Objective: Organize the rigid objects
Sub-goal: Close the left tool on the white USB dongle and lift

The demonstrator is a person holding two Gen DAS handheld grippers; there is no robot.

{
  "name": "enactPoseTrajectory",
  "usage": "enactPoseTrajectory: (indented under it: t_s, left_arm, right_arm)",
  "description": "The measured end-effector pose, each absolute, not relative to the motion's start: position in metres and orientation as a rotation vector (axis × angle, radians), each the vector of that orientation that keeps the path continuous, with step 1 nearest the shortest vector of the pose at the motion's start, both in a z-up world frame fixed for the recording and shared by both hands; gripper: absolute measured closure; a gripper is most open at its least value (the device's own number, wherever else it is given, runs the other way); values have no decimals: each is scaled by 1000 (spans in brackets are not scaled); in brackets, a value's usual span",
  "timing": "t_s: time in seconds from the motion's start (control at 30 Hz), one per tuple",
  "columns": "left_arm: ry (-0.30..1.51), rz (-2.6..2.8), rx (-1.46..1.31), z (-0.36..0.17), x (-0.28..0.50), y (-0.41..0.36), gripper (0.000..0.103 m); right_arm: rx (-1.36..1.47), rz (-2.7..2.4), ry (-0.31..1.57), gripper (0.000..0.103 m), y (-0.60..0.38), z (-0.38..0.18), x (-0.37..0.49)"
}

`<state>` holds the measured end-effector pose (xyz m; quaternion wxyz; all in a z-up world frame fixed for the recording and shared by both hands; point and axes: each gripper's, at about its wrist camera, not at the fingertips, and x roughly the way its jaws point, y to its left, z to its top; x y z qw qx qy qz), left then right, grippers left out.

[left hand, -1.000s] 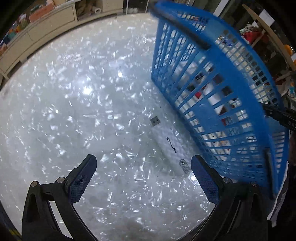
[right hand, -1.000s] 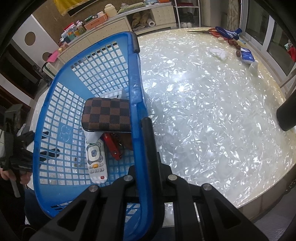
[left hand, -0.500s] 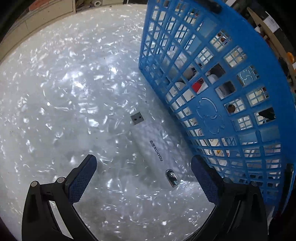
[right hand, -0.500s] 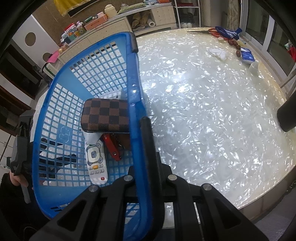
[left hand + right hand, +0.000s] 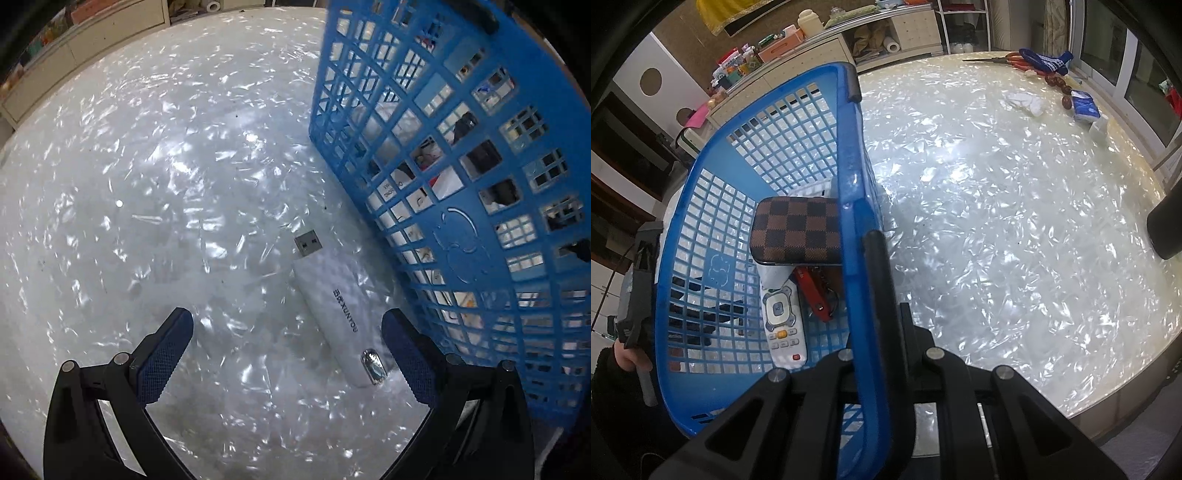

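Basket, clamped by right tool, holds remote, checkered case; left tool spread.

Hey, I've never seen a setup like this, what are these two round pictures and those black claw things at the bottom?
Each picture comes from a fisheye camera mounted on a handheld gripper; a person holds one in each hand. The left view looks along the left gripper, whose jaws stand open over a white USB stick lying on the shiny white table beside a blue basket. The right view looks along the right gripper, whose jaws are shut on the basket rim. Inside the basket lie a checkered case, a white remote and a red item.
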<state>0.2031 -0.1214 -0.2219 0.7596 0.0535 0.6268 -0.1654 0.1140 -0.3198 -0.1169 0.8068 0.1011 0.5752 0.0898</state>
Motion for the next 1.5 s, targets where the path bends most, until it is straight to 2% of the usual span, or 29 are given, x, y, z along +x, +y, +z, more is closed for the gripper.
enactPoseTrajectory:
  t_s: [0.27,0.37,0.47,0.57,0.6,0.67,0.73,0.83,1.07,1.3,1.43,1.47,1.5]
  left_arm:
    - [1374,-338,116,-224,210,-128,1]
    - [1380,-294,129,-223,203,-127,6]
    - [1375,-278,107,-219,201,-119,18]
    - [1361,-326,102,-211,203,-110,45]
    - [1363,-327,131,-211,206,-110,48]
    - [1361,-355,184,-211,211,-115,47]
    - [1353,-397,251,-212,214,-122,39]
    - [1350,-441,309,-215,222,-130,35]
    - [1313,-530,404,-215,243,-148,34]
    - [1245,-716,514,-212,212,-167,35]
    - [1200,-747,544,-209,201,-173,52]
    - [1192,-748,537,-206,197,-174,67]
    - [1193,-750,529,-206,194,-175,70]
  right_arm:
    - [214,185,1231,96,-318,-117,115]
    - [219,184,1230,96,-319,-117,115]
    - [220,184,1228,96,-320,-117,115]
    - [221,183,1228,96,-320,-117,115]
    - [222,182,1228,96,-319,-118,115]
    - [220,181,1228,96,-319,-117,115]
    - [221,181,1228,96,-319,-117,115]
    - [223,183,1228,96,-319,-118,115]
    - [225,185,1226,96,-320,-117,115]
    - [222,181,1229,96,-320,-118,116]
    - [223,177,1228,96,-319,-118,116]
    - [222,175,1229,96,-318,-119,116]
    - [221,175,1228,96,-318,-118,116]
